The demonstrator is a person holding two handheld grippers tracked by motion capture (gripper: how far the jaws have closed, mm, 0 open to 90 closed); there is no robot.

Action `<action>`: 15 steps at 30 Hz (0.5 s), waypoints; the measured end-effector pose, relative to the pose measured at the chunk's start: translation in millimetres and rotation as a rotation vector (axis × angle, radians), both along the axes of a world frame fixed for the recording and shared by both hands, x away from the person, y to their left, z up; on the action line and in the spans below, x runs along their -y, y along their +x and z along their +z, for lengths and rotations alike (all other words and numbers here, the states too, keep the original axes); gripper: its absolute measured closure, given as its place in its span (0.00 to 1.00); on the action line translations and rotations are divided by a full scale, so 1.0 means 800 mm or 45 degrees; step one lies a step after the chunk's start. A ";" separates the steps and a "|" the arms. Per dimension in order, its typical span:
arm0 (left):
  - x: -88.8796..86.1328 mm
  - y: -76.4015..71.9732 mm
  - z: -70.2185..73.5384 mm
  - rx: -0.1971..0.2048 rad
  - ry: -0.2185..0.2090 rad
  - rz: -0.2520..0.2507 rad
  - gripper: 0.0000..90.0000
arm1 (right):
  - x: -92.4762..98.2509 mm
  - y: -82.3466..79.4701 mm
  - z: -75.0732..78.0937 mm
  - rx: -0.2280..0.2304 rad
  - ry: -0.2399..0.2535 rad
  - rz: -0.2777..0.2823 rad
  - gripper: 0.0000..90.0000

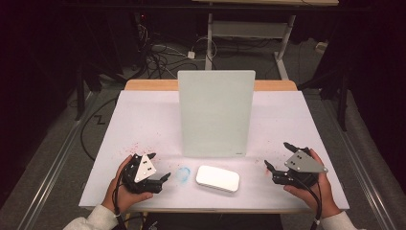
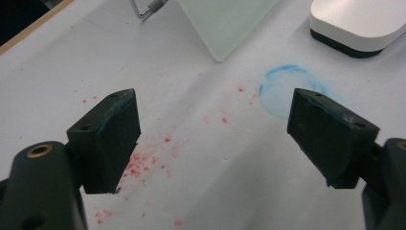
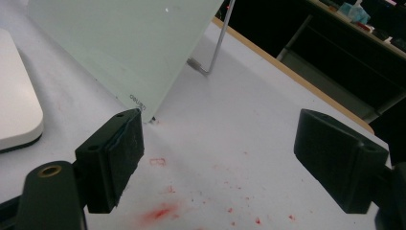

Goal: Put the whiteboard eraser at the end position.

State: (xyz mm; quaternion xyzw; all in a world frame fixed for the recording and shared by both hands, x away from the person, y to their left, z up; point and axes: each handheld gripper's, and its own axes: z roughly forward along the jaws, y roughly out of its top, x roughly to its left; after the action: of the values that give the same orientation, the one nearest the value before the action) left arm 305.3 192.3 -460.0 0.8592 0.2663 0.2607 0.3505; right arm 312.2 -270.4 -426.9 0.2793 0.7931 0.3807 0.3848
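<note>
A pale green glass board [image 1: 216,113] stands upright on a wire stand at the middle of the white table [image 1: 143,120]. In front of it lies a flat white rounded block with a dark underside [image 1: 218,178]. My left gripper [image 1: 159,166] rests at the front left, held by a hand, open with nothing between its jaws. My right gripper [image 1: 277,155] rests at the front right, also open and empty. The left gripper view shows the board's corner [image 2: 225,24], the white block [image 2: 356,21] and a blue smudge [image 2: 282,88]. The right gripper view shows the board [image 3: 124,43] and the block's edge [image 3: 16,105].
Red specks stain the table at the left [image 1: 136,146] and near the right gripper [image 3: 160,211]. A blue smudge [image 1: 183,174] lies left of the white block. The wire stand leg [image 3: 215,48] juts behind the board. Cables [image 1: 158,57] and a desk frame [image 1: 249,28] sit on the floor beyond.
</note>
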 end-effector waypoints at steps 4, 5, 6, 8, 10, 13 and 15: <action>0.000 0.001 0.000 -0.001 0.003 0.002 0.20 | 0.009 -0.001 -0.006 -0.012 0.018 -0.022 0.20; 0.000 0.002 0.000 -0.001 0.003 0.003 0.20 | 0.012 0.000 -0.008 -0.011 0.015 -0.029 0.20; 0.000 0.002 0.000 0.000 0.000 0.003 0.20 | 0.014 -0.001 -0.009 -0.016 0.029 -0.033 0.20; 0.000 0.002 0.000 0.000 -0.001 0.003 0.20 | 0.019 -0.001 -0.013 -0.020 0.046 -0.046 0.20; 0.000 0.003 0.000 0.001 -0.002 0.005 0.20 | 0.024 -0.002 -0.016 -0.028 0.064 -0.059 0.20; -0.001 0.003 0.000 0.000 -0.007 0.012 0.20 | 0.032 -0.004 -0.020 -0.039 0.080 -0.076 0.20; -0.001 0.004 0.001 0.002 -0.007 0.013 0.20 | 0.037 -0.005 -0.024 -0.055 0.103 -0.092 0.20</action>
State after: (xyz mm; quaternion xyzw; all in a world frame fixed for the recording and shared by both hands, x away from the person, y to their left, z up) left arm 308.3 193.1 -459.4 0.8567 0.2710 0.2626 0.3517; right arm 308.0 -300.2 -445.8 0.3311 0.7746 0.3922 0.3694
